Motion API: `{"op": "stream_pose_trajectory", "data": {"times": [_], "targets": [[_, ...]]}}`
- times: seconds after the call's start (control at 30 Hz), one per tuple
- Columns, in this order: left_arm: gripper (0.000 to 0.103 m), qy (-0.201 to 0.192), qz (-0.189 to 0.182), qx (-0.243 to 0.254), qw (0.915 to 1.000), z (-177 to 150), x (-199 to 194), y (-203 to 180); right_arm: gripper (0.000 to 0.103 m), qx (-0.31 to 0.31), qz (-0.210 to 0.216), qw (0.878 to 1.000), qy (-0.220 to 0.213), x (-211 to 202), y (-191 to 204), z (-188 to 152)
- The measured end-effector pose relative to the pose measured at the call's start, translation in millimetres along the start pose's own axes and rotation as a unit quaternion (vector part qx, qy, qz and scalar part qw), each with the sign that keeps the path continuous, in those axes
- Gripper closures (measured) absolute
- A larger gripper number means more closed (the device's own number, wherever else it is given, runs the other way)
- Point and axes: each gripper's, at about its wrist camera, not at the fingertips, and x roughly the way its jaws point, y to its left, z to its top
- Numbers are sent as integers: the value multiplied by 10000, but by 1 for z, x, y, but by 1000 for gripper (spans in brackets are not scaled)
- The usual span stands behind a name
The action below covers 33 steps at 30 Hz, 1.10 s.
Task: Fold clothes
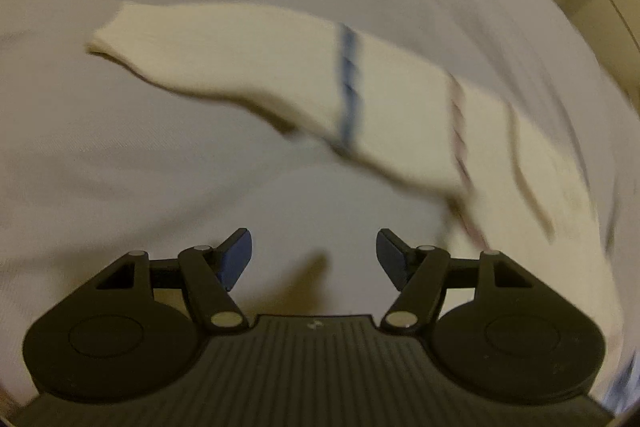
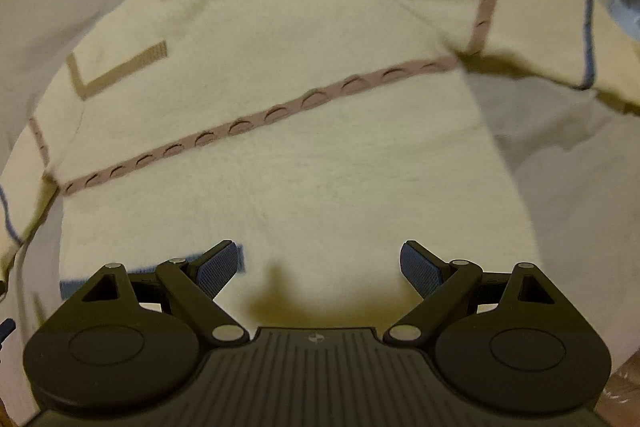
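Left wrist view: my left gripper stood with its jaws spread wide, nothing between the blue pads. It hung above a pale sheet that filled most of the frame. From the upper left toward the right edge ran a sleeve of the cream sweater, its cuff end at the upper left. A blue stripe crossed the sleeve near frame centre; a pinkish stripe crossed it further right. The frame was blurred, so I could not tell whether the sleeve lay flat on the sheet.

Right wrist view: the cream sweater lay spread on the sheet, body filling the middle of the frame. A tan angled band sat at the left, and a pink patterned stripe ran from lower left to upper right across the body. A sleeve extended to the right edge. My right gripper also stood with jaws apart, holding nothing, over the lower part of the sweater.
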Motion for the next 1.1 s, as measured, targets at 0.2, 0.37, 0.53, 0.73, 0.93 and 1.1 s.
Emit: {"op": "stream_pose_trajectory", "data": {"times": [0.2, 0.37, 0.53, 0.73, 0.93, 1.1], "targets": [[38, -519, 162, -1316, 9898, 48, 30, 68, 13, -220, -239, 9995, 52, 20, 15, 8], [38, -750, 178, -1982, 9771, 65, 57, 102, 13, -299, -448, 9985, 32, 29, 15, 16], [84, -998, 157, -1825, 9780, 86, 71, 95, 13, -275, -517, 9983, 67, 37, 4, 22], [100, -1761, -453, -227, 9831, 87, 7, 4, 13, -240, -582, 9980, -65, 32, -18, 25], [97, -1627, -2377, 1952, 9375, 12, -54, -159, 13, 179, -486, 9983, -267, 22, -54, 35], [70, -123, -2882, 3001, 9092, -84, -18, -245, 13, 402, -343, 9969, -581, 9, -84, 48]]}}
